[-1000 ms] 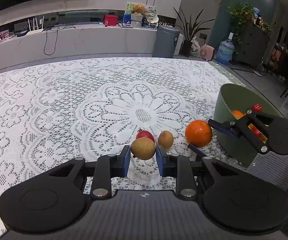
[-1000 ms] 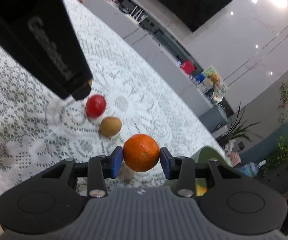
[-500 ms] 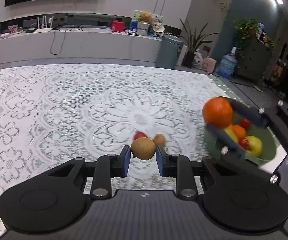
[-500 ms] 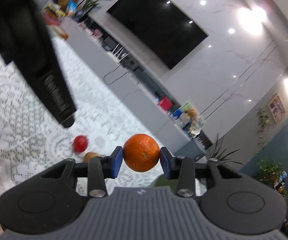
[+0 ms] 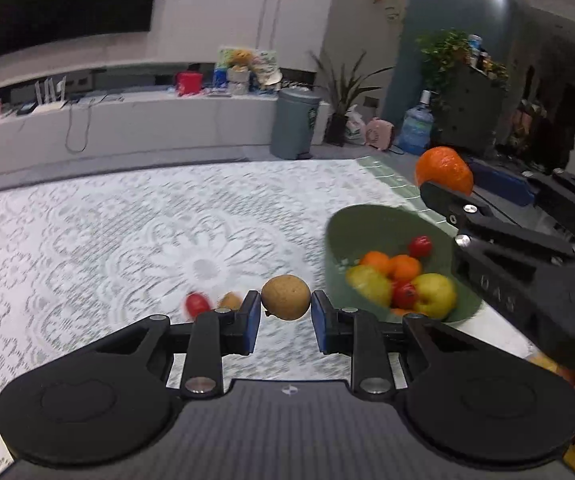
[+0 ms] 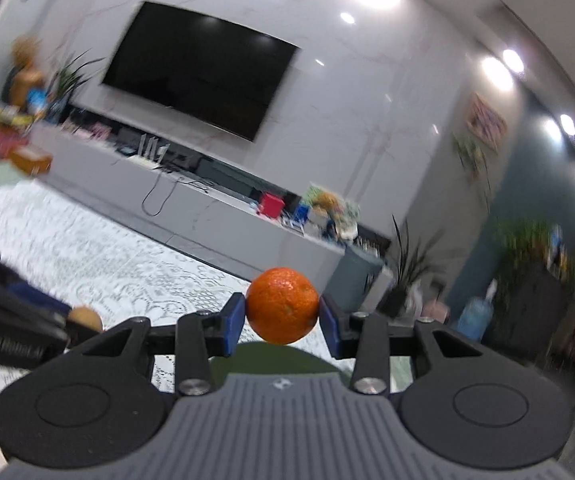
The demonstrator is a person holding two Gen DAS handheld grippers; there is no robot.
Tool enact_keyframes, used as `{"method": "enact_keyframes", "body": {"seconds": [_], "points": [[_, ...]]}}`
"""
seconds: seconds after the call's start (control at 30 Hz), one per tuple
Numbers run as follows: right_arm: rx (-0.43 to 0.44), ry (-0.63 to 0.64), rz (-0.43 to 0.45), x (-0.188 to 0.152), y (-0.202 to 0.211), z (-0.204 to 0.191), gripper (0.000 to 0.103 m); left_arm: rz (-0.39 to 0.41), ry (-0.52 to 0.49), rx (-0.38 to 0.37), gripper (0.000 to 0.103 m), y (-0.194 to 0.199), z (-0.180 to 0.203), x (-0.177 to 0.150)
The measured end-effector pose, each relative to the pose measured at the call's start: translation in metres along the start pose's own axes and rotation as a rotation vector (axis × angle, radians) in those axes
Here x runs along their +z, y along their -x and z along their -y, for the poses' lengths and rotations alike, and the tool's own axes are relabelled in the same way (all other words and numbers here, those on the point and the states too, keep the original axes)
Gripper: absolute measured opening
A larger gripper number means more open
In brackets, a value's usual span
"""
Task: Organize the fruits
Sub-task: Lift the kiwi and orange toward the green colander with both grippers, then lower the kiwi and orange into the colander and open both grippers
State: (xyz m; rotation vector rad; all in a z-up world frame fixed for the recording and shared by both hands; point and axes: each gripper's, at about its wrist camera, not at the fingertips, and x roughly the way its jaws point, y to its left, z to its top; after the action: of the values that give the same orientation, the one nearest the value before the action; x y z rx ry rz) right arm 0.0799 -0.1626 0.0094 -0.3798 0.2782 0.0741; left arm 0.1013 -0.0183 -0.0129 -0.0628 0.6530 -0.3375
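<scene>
Left hand-held gripper (image 5: 286,316): pinching brown fruit (image 5: 286,297), carrying it clear of desk (image 5: 87,240) toward green bowl (image 5: 351,220)
Right hand-held gripper (image 6: 281,320): clamping orange (image 6: 282,305) above bowl rim, ready for drop
Red fruit (image 5: 196,305), small brown fruit (image 5: 229,301): lying on desk, awaiting pickup

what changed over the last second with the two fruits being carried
Both were lifted off the lace cloth: the right claw raised the orange above the green bowl, and the left claw rose with the brown fruit. Both grips held; the red and small brown fruit stayed on the cloth.
</scene>
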Motion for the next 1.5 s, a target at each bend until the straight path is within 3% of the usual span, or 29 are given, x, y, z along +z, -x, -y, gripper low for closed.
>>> {"method": "enact_keyframes", "body": {"seconds": [0.33, 0.57, 0.77, 0.93, 1.27, 1.5], "points": [[0.025, -0.315, -0.178, -0.020, -0.009, 0.090, 0.038, 0.010, -0.067, -0.079, 0.030, -0.018, 0.048, 0.020], [0.085, -0.524, -0.276, -0.046, -0.035, 0.121, 0.038, -0.032, -0.086, -0.112, 0.030, -0.046, 0.063, 0.029], [0.116, -0.585, -0.313, -0.058, -0.054, 0.125, 0.038, -0.092, -0.070, -0.155, 0.030, -0.071, 0.058, 0.027], [0.140, -0.603, -0.354, -0.064, -0.066, 0.127, 0.038, -0.128, -0.122, -0.160, 0.030, -0.090, 0.065, 0.027], [0.186, -0.628, -0.425, -0.074, -0.108, 0.120, 0.038, -0.152, -0.259, -0.095, 0.030, -0.118, 0.074, 0.031], [0.190, -0.639, -0.453, -0.080, -0.118, 0.117, 0.038, -0.171, -0.247, -0.078, 0.030, -0.140, 0.067, 0.039]]}}
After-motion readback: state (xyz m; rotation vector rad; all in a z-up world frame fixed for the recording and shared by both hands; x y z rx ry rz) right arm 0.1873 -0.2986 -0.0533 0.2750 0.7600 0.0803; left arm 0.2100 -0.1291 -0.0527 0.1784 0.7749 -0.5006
